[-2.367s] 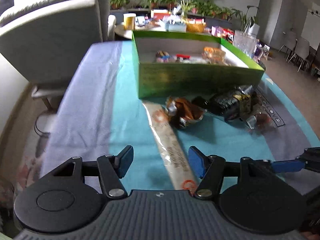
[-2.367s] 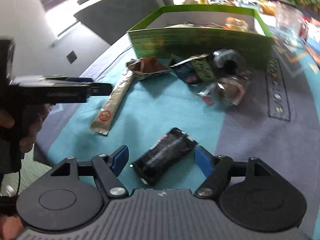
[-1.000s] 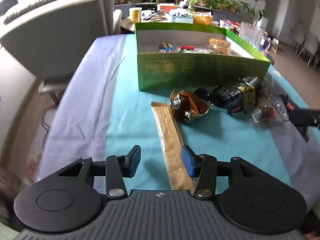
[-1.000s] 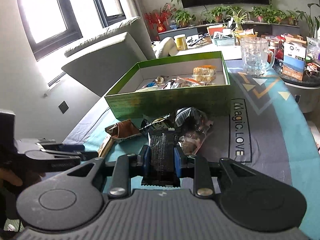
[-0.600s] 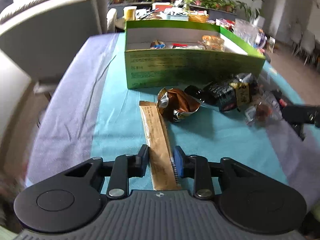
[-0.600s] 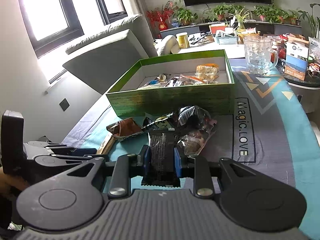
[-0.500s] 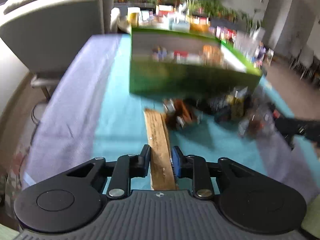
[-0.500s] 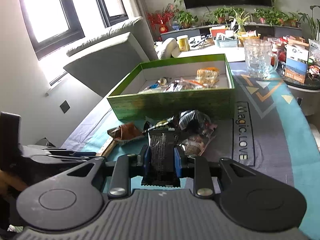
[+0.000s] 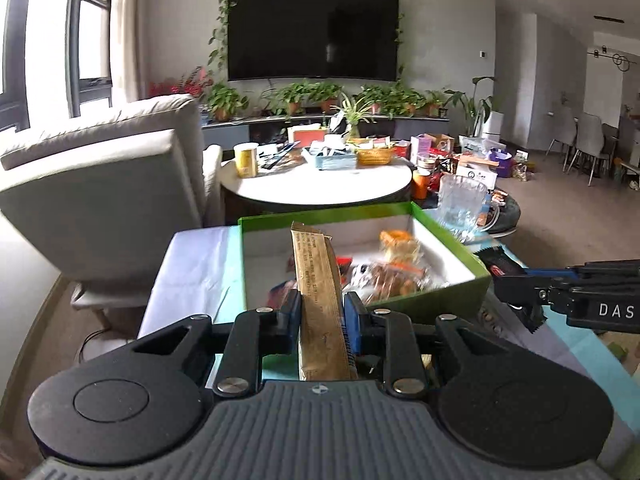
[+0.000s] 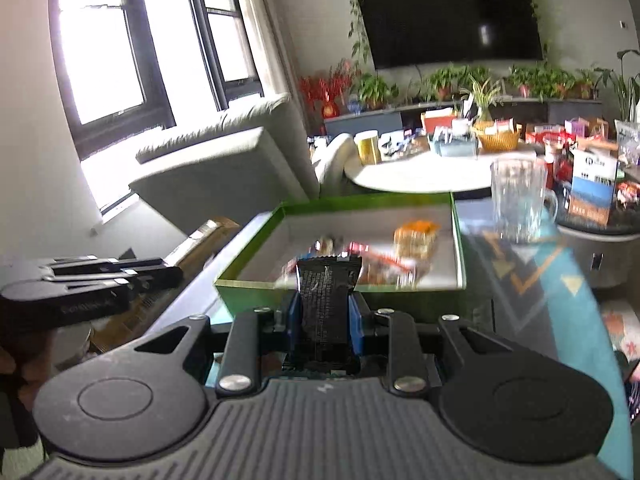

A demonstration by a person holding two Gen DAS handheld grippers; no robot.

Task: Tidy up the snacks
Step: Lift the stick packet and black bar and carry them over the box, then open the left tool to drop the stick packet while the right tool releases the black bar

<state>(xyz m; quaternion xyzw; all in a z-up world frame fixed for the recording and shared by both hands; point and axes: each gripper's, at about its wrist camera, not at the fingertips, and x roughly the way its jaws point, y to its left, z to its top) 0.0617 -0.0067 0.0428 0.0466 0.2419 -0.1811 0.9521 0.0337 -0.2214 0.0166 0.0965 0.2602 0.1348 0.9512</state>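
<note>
Closest in the left wrist view, the left gripper [image 9: 322, 314] is closed tight on a long tan snack packet [image 9: 318, 292], its blue pads pressing both long edges. The packet stands nearly upright and its top end reaches over the near wall of a green box [image 9: 436, 304].

In the right wrist view, the right gripper [image 10: 324, 320] is likewise clamped shut, holding a black ridged snack bar [image 10: 326, 300] between its blue pads. The bar points forward, and its far end sits at the box's near wall [image 10: 256, 292].

The green box rests on a blue and grey tablecloth [image 10: 560, 300]. Its white inside already holds several wrapped snacks, among them an orange-topped cake piece [image 9: 400, 242]; the rest are too blurred to name.

At the right edge of the left view, the other gripper appears side-on with its dark bar. At the left edge of the right view, the other gripper appears with its tan packet.

Just beyond the box stands a clear glass mug [image 10: 518, 196]. Further back are a grey sofa [image 9: 100, 204], a round white table [image 9: 320, 186] crowded with items, potted plants, and a wall television [image 9: 314, 32].
</note>
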